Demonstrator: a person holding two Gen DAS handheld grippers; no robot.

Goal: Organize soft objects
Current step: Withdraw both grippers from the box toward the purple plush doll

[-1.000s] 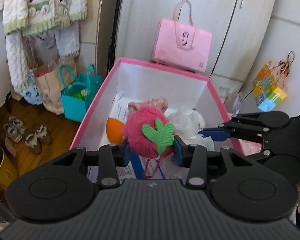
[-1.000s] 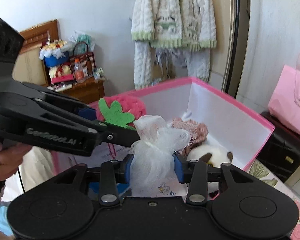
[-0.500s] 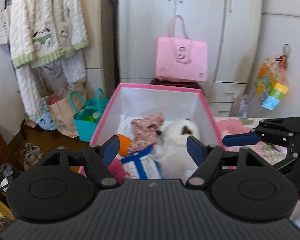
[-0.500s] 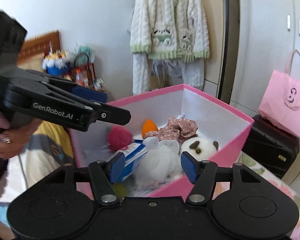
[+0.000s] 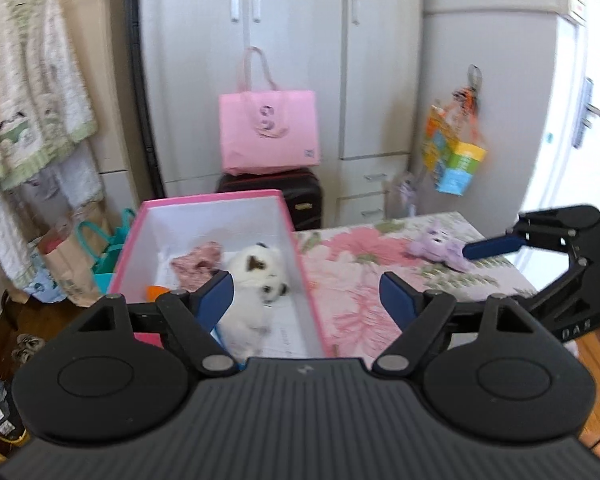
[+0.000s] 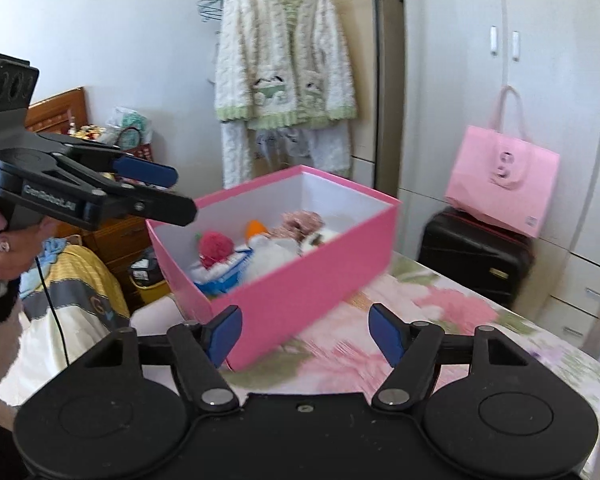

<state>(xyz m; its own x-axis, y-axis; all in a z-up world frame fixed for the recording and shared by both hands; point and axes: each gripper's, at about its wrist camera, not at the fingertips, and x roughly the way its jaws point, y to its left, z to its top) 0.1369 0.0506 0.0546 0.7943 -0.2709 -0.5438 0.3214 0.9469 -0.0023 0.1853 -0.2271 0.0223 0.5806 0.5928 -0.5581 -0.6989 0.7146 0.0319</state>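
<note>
A pink box (image 6: 300, 280) with a white inside stands on the flowered table (image 5: 352, 276). In it lie a red strawberry plush (image 6: 216, 245), a white mesh puff (image 6: 270, 254), a white-and-brown plush (image 5: 256, 276), a pink cloth (image 5: 198, 260) and an orange toy (image 6: 255, 227). My left gripper (image 5: 306, 294) hovers back from the box's near right corner. Its jaws are opening, with nothing between them. My right gripper (image 6: 306, 332) hangs in front of the box's pink side, jaws also opening and empty. A purple plush (image 5: 436, 246) lies on the table to the right.
A pink tote (image 5: 270, 132) sits on a black suitcase (image 5: 300, 196) by the wardrobe. A knitted cardigan (image 6: 284, 64) hangs at the wall. Paper and teal bags (image 5: 84, 248) stand on the floor left of the box. A person's hand (image 6: 4, 248) holds the left gripper.
Both grippers let go: the strawberry plush and the white mesh puff now lie in the box. Both opened and drew back and up from it, swinging right toward the table.
</note>
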